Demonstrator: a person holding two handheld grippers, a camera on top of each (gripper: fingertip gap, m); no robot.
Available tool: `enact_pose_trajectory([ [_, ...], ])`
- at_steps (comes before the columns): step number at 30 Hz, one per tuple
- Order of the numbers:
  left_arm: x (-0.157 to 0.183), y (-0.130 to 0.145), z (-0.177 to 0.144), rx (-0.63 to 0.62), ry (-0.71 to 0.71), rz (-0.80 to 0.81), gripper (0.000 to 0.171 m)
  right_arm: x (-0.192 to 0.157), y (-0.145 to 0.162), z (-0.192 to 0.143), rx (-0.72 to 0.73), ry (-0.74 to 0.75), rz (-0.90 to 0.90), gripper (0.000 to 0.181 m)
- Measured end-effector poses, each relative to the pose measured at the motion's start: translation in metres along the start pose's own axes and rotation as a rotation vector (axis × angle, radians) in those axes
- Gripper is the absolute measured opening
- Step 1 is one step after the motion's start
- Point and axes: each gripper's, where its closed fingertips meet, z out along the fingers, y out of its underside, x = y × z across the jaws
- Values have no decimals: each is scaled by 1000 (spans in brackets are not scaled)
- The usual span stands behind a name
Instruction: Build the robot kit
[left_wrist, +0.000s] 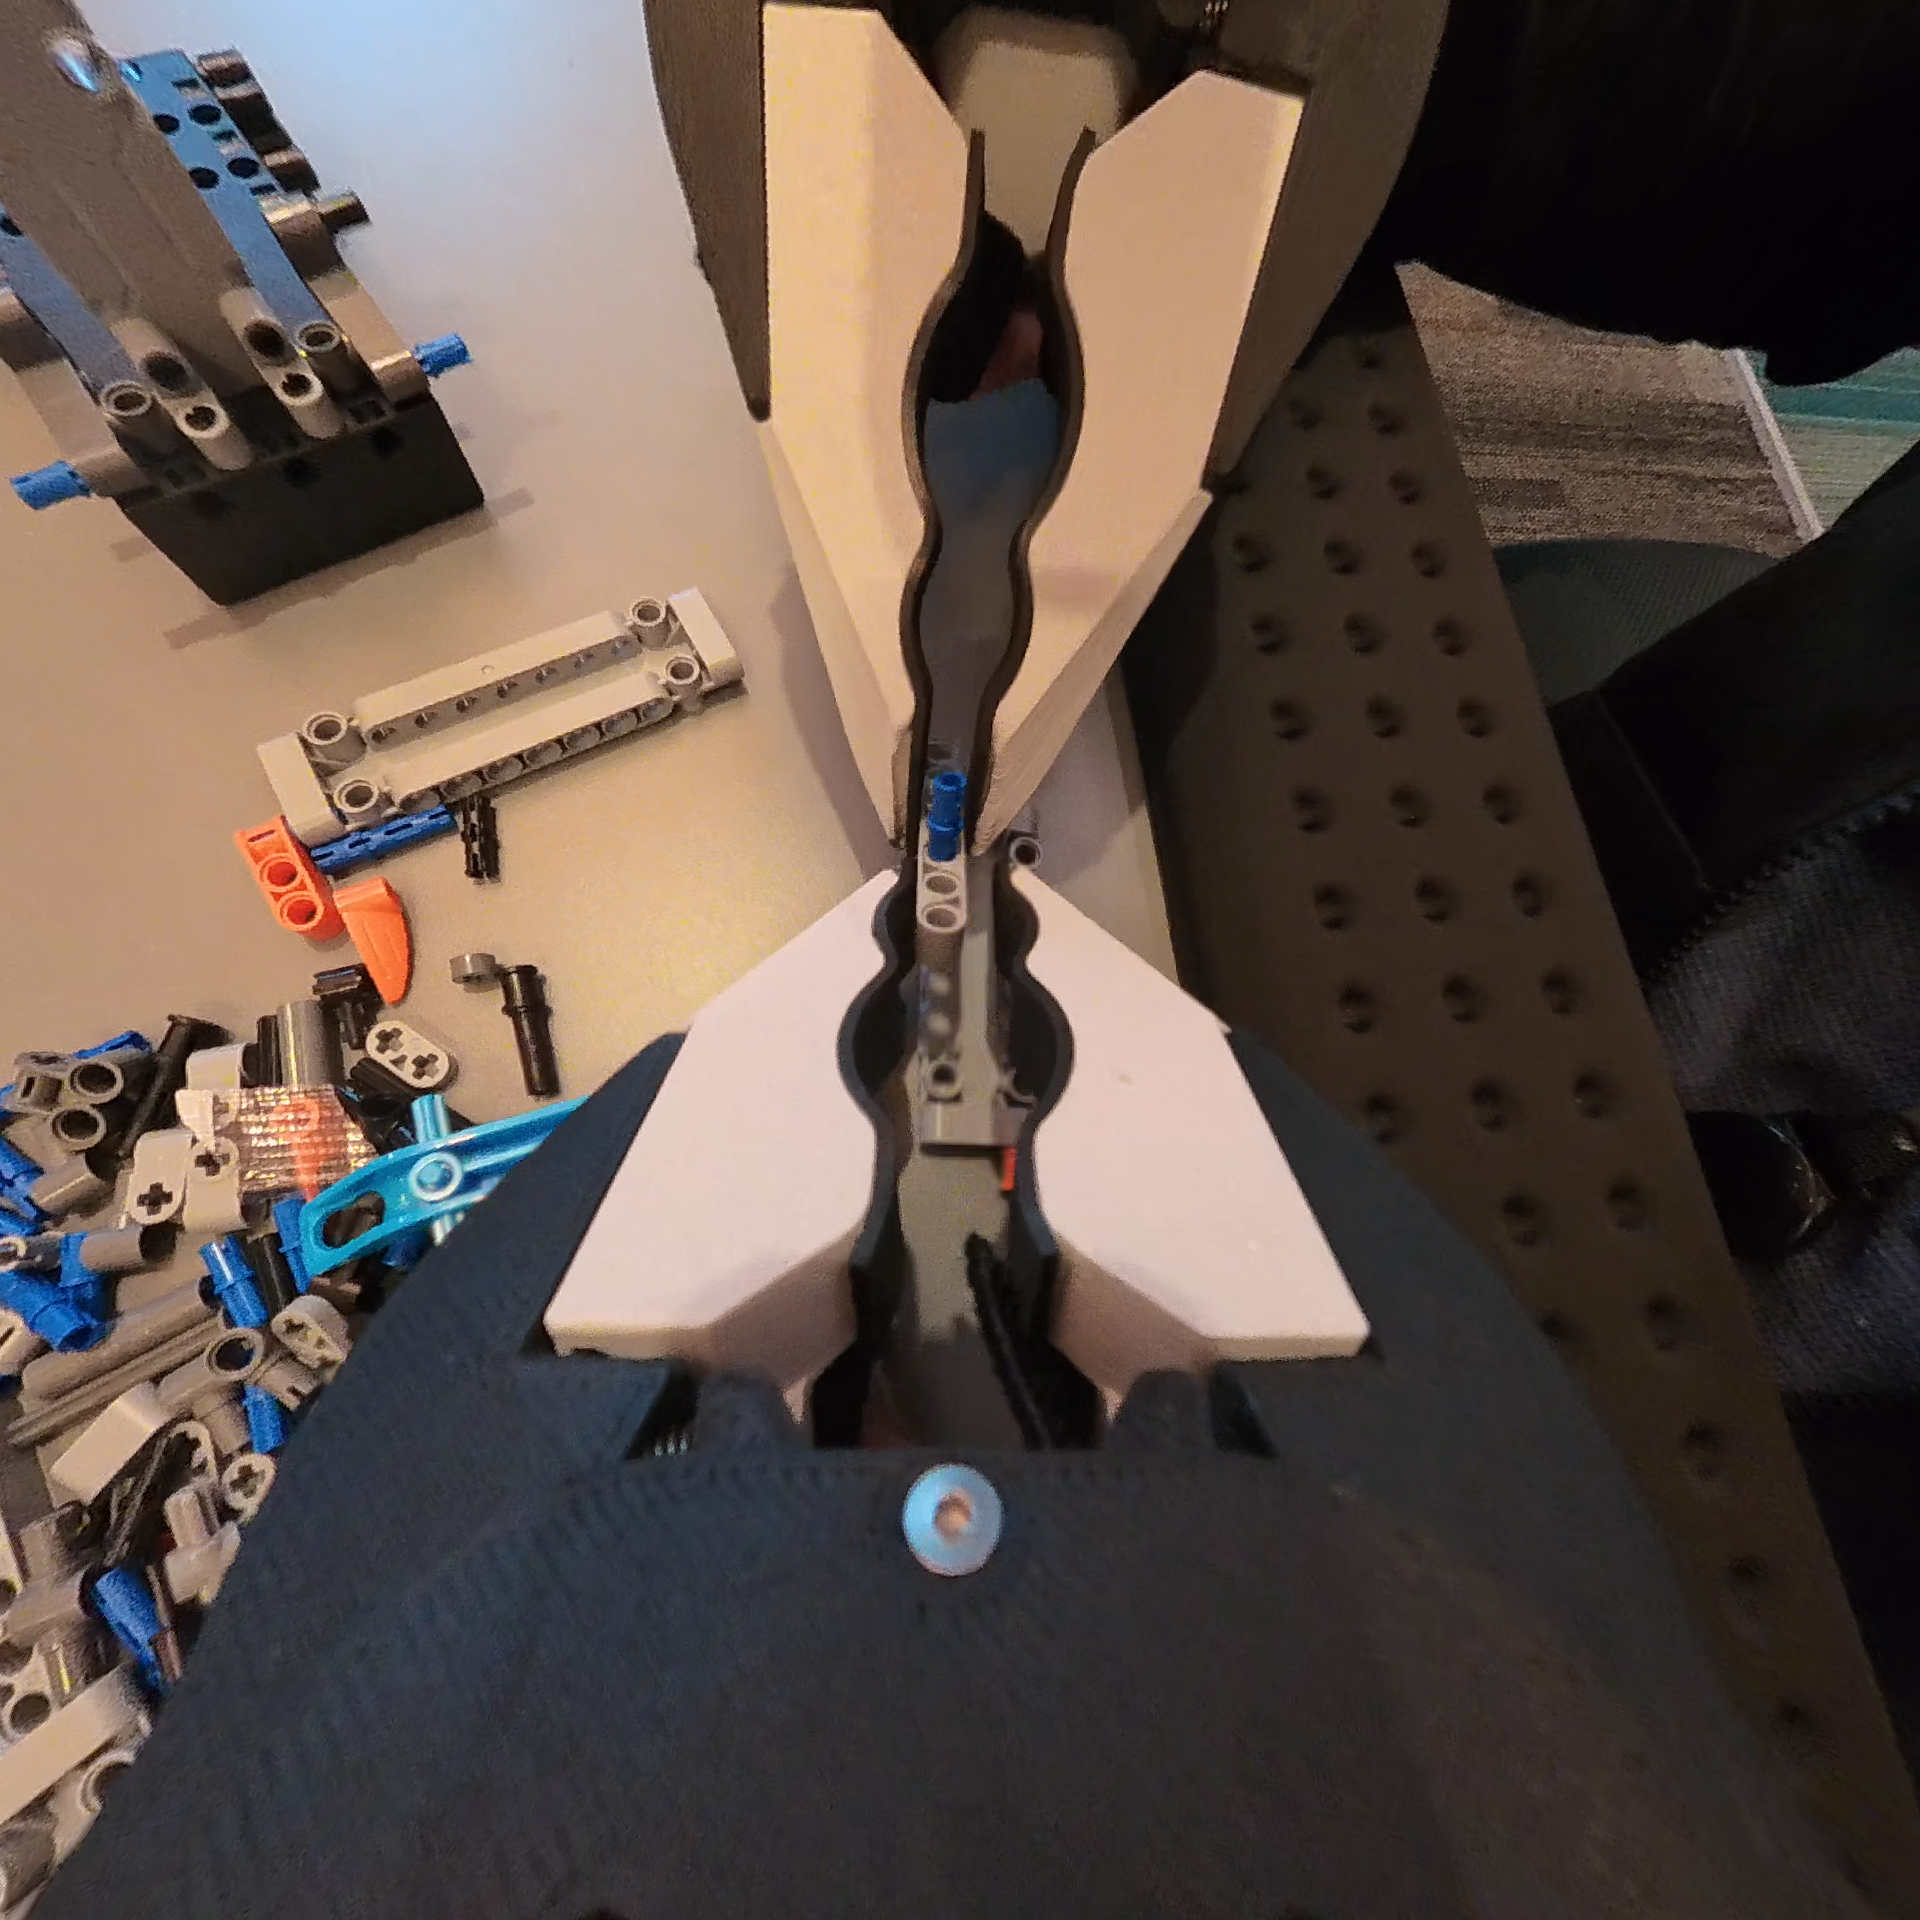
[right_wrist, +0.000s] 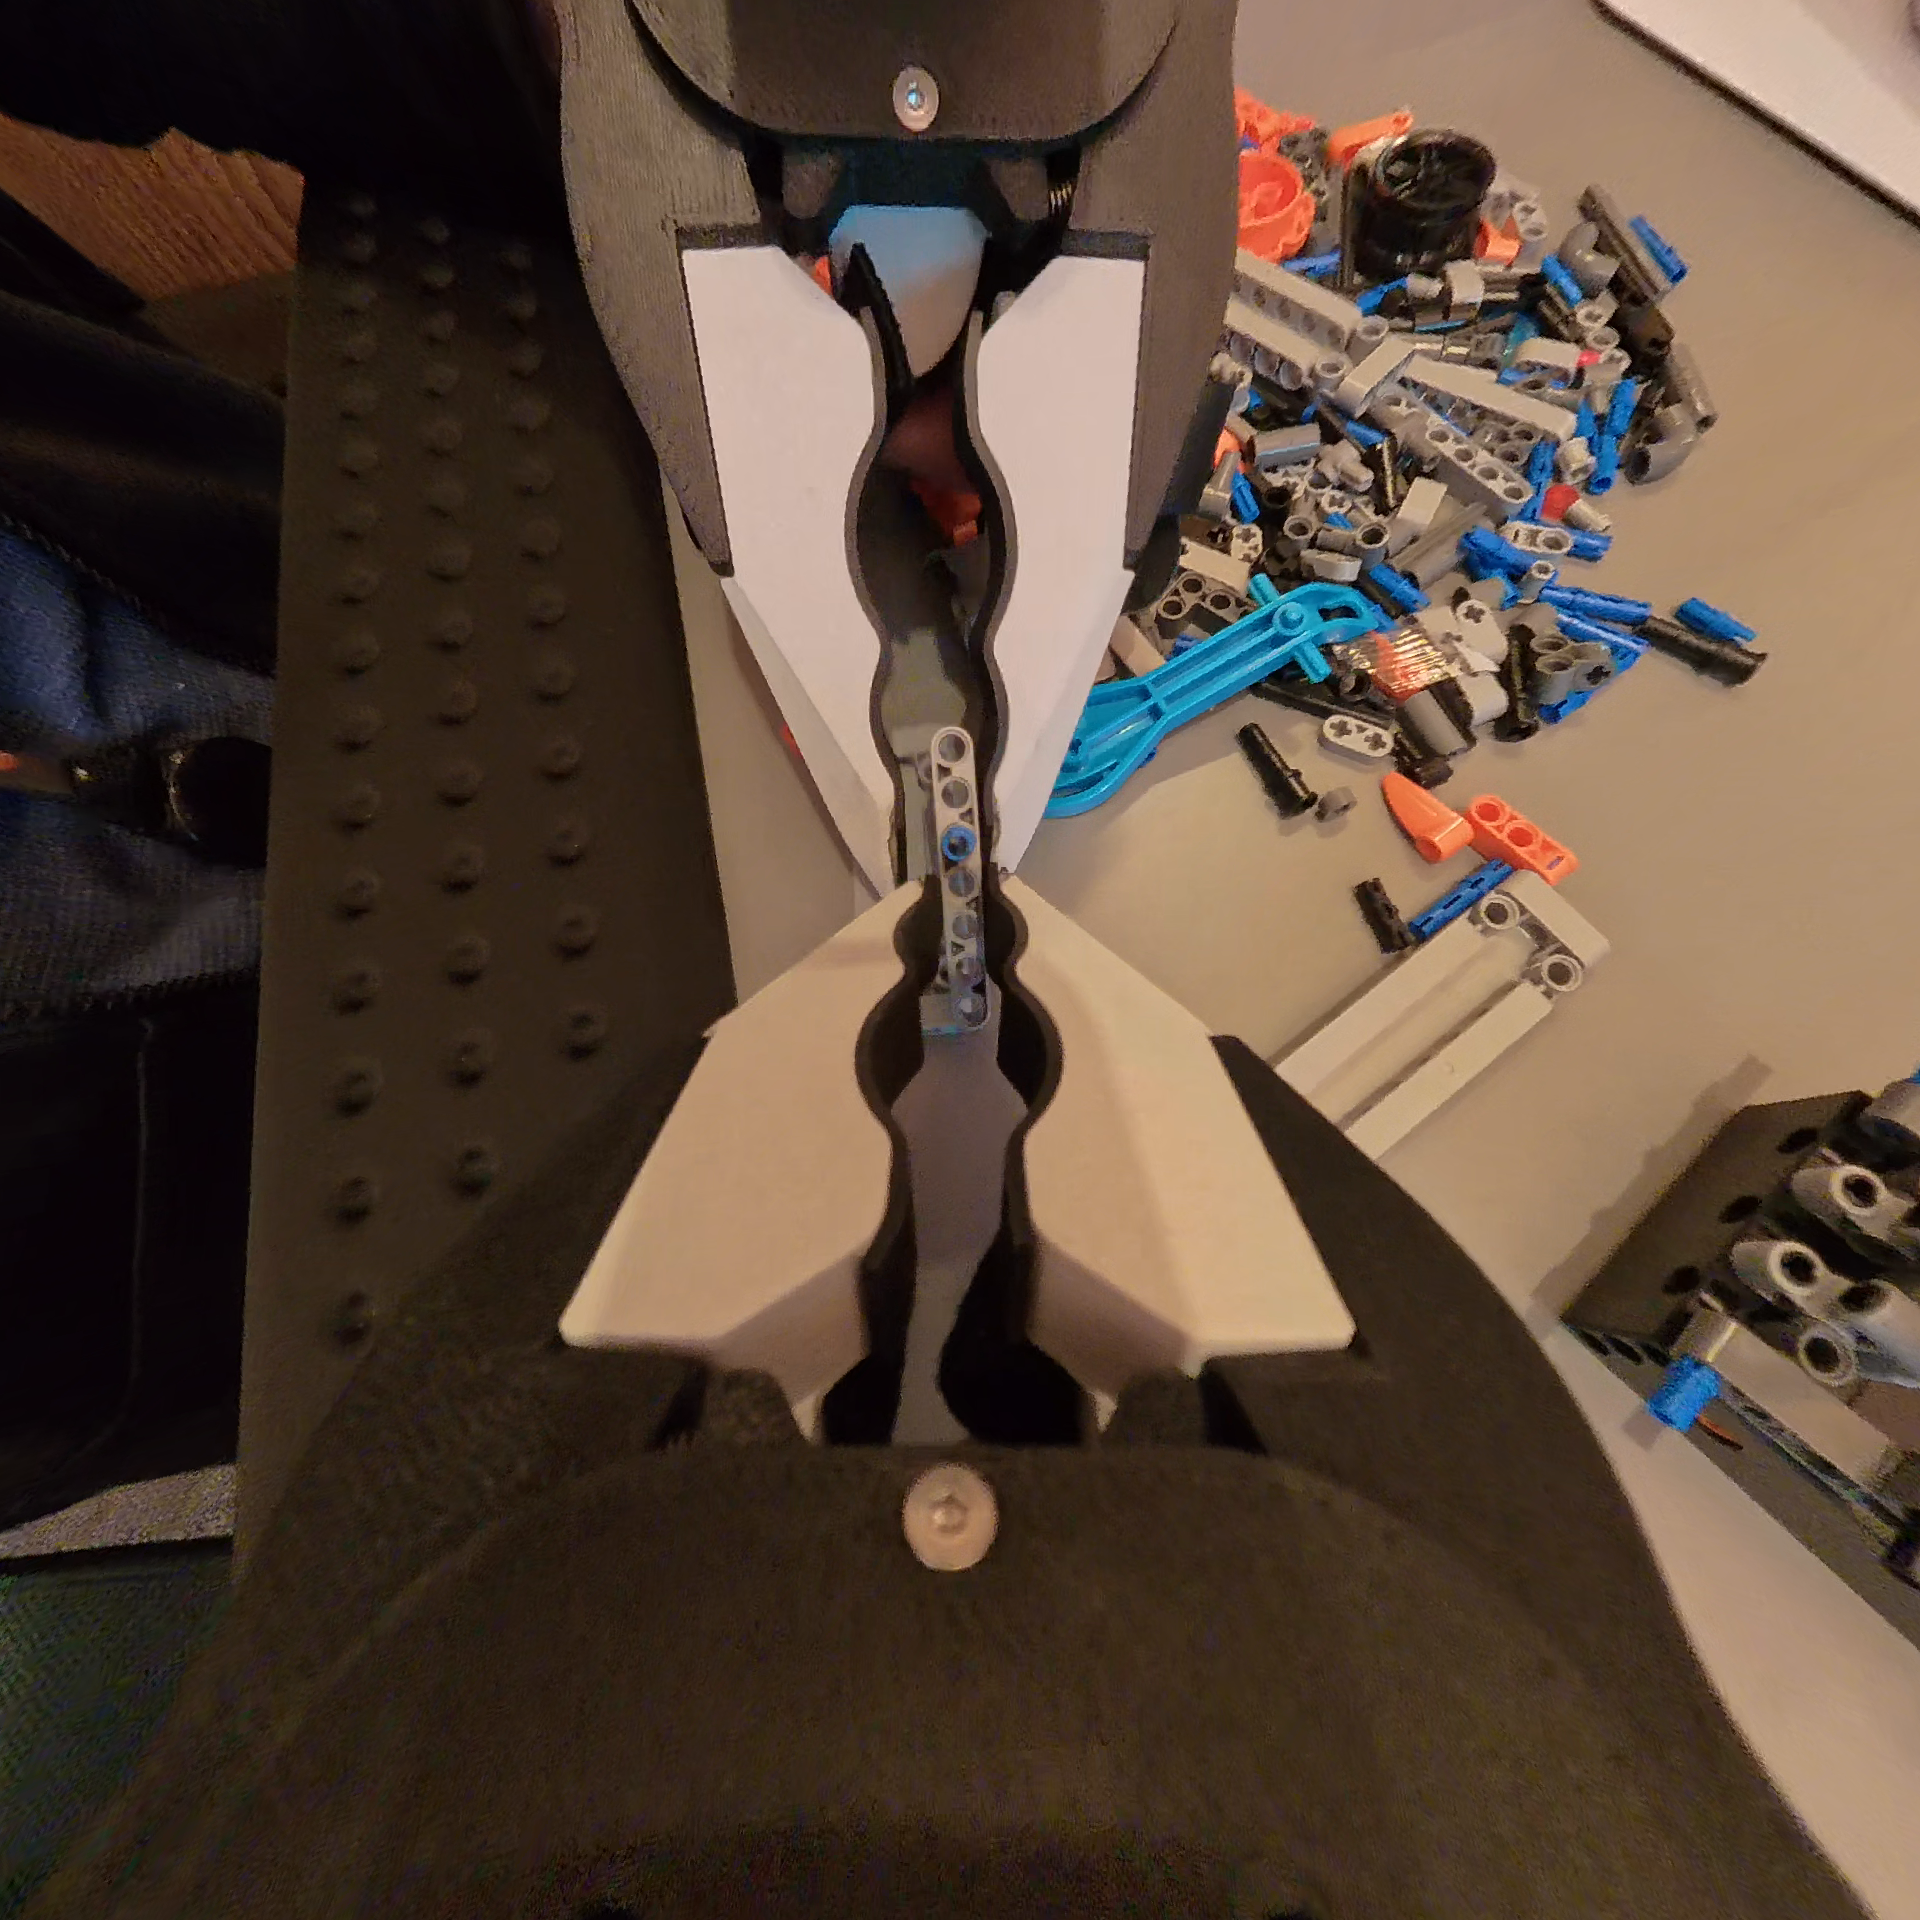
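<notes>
My two grippers meet tip to tip above the table's edge. My left gripper (left_wrist: 943, 885) is shut on a grey holed beam (left_wrist: 943, 1003) that lies lengthwise between its white fingers. My right gripper (left_wrist: 948, 831) comes in from the far side, shut on a small blue pin (left_wrist: 945, 816) at its tips. The pin's end touches the beam's end hole. In the right wrist view, my right gripper (right_wrist: 954, 902) is at the bottom and my left gripper (right_wrist: 948, 860) at the top. The grey beam (right_wrist: 956, 790) spans both, and the blue pin (right_wrist: 950, 844) sits at one of its holes.
A pile of loose grey, blue and black building parts (left_wrist: 114, 1278) with a turquoise piece (right_wrist: 1184, 675) lies on the table. Near it are a grey frame (left_wrist: 509, 717), orange parts (left_wrist: 286, 883) and a black block assembly with grey beams (left_wrist: 229, 416). A dark studded panel (left_wrist: 1434, 935) borders the table. Only a small space, under 4 cm, lies between the two pairs of fingers.
</notes>
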Motion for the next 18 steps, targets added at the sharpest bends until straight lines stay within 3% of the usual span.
enact_pose_trajectory([
  [9,7,12,-5,-84,9,10,25,-2,7,3,-38,-24,22,6],
  [18,4,36,-16,-212,-84,30,31,-4,16,4,-69,-91,104,6],
])
